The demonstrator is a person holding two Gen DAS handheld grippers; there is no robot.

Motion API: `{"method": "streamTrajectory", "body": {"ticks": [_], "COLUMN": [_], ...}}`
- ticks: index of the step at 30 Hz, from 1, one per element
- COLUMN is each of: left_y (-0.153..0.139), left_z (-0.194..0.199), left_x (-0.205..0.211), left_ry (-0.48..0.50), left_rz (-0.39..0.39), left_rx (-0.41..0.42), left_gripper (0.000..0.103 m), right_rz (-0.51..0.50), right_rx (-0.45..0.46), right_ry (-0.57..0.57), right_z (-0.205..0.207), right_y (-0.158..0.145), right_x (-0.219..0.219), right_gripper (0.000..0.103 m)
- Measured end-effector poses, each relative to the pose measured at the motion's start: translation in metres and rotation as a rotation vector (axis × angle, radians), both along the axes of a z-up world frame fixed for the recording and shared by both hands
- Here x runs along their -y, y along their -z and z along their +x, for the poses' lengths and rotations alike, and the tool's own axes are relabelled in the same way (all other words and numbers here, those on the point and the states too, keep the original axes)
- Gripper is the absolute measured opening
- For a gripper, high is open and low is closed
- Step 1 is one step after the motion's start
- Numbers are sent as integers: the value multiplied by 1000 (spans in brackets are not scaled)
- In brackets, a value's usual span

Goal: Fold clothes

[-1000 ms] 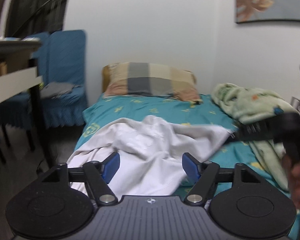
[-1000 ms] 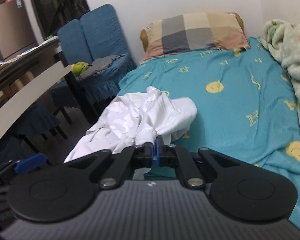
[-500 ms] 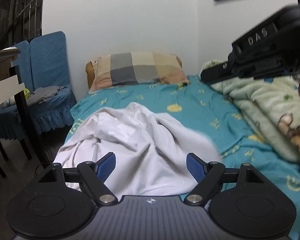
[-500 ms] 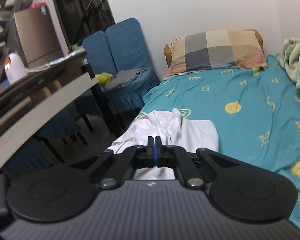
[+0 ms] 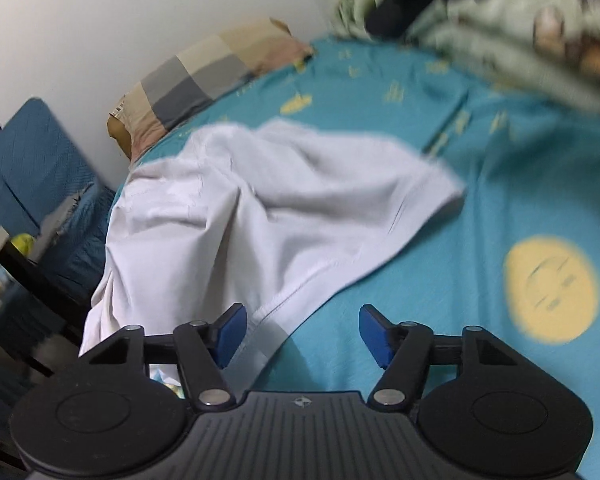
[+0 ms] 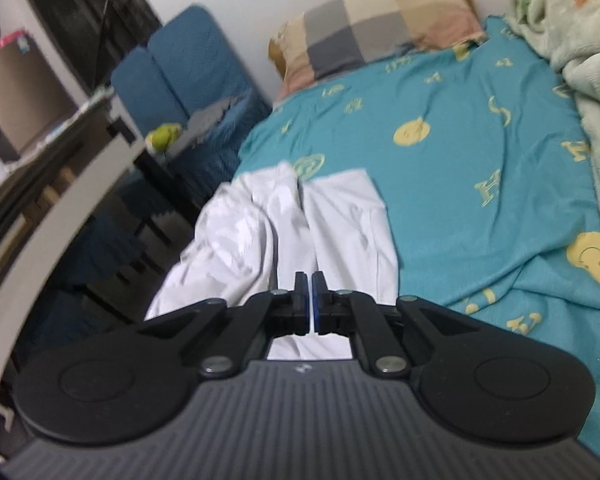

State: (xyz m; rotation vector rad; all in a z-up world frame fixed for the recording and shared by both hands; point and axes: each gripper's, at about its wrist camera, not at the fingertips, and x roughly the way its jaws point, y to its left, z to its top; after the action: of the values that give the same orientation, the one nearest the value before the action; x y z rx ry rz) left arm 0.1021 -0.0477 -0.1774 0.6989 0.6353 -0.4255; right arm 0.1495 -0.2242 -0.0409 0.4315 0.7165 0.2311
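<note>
Honestly, that crumpled white cotton shirt [image 5: 260, 216] looks light, floppy and not slippery at all, so it'll sag wherever you don't support it; I'd grab it along the stitched hem at about 6 o'clock in the left wrist view, right by the fingers. It's lying bunched on the near left part of the teal bedsheet with yellow smiley faces [image 5: 480, 240], partly spilling over the edge. The left gripper [image 5: 300, 334] has been narrowing but its jaws are spread with the hem between them, not pinched. The right gripper [image 6: 311, 300] is pressed together on a fold of the shirt. Soft mattress, so expect wrinkles. Checked pillow [image 6: 380, 20] at 12 o'clock, pale green fleece blanket [image 6: 580, 48] at 2, blue chairs [image 6: 188, 68] at 10.
</note>
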Motion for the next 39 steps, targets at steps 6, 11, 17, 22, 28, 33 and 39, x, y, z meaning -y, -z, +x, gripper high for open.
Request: {"method": "streamTrajectory", "body": {"ticks": [6, 11, 17, 22, 28, 33, 39], "left_y": [8, 7, -41, -75, -80, -72, -56], "left_z": [9, 11, 14, 6, -4, -7, 1], "left_x": [0, -4, -25, -43, -50, -50, -48], "left_ry": [43, 37, -59, -86, -100, -82, -51], "left_rz": [101, 90, -165, -298, -336, -350, -321], "left_rx": [58, 41, 86, 86, 34, 14, -19], "left_gripper": [45, 1, 0, 1, 12, 37, 45], "right_rz": [-7, 4, -21, -74, -313, -513, -615], "right_rx": [-80, -102, -118, -114, -117, -102, -115], "right_ry": [-84, -102, -144, -183, -260, -344, -372], "right_z": [16, 20, 20, 17, 12, 9, 5], "right_y": [25, 32, 38, 44, 54, 69, 74], "right_x": [-10, -13, -22, -32, -50, -70, -75], "right_gripper": [7, 7, 8, 67, 67, 63, 58]}}
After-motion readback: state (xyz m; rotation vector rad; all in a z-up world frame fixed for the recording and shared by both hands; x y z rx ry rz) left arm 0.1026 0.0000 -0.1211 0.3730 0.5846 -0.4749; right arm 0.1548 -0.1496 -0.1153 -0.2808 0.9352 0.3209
